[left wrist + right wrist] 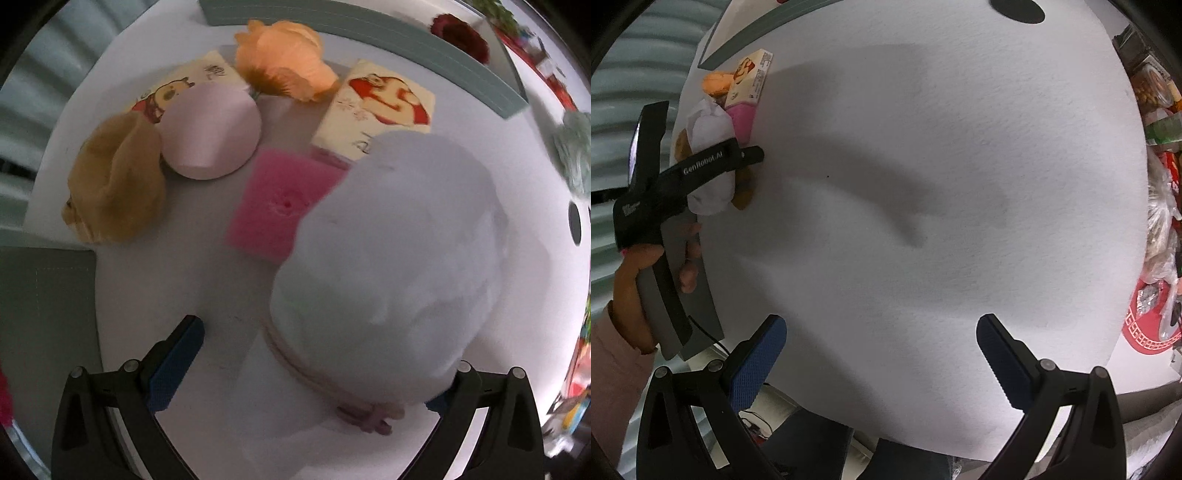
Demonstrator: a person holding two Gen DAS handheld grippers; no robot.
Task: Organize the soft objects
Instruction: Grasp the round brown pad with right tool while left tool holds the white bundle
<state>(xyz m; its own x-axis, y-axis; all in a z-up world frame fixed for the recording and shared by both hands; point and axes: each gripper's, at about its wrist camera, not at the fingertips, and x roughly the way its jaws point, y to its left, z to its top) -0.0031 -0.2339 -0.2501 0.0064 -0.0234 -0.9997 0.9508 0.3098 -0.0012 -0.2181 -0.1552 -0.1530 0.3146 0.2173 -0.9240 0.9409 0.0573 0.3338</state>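
A white fluffy pouch (388, 266) tied with a pink cord lies on the white table (207, 288) between the fingers of my left gripper (314, 362). The jaws stand wide and open; the pouch leans on the right finger and hides its pad, while the left pad (177, 369) is apart from it. Beyond lie a pink sponge (277, 210), a lilac round cushion (210, 133), a tan plush (114, 181), an orange fabric flower (284, 62) and two cartoon tissue packs (384, 107). My right gripper (886, 332) hangs open over bare table with nothing between its fingers.
A grey-green strip (369, 40) borders the far side, with a dark red flower (461, 31) behind it and a teal fluffy thing (576, 155) at right. A grey mat (44, 314) lies at left. A person's hand (639, 266) holds the left gripper. Clutter (1160, 184) lines the table's right edge.
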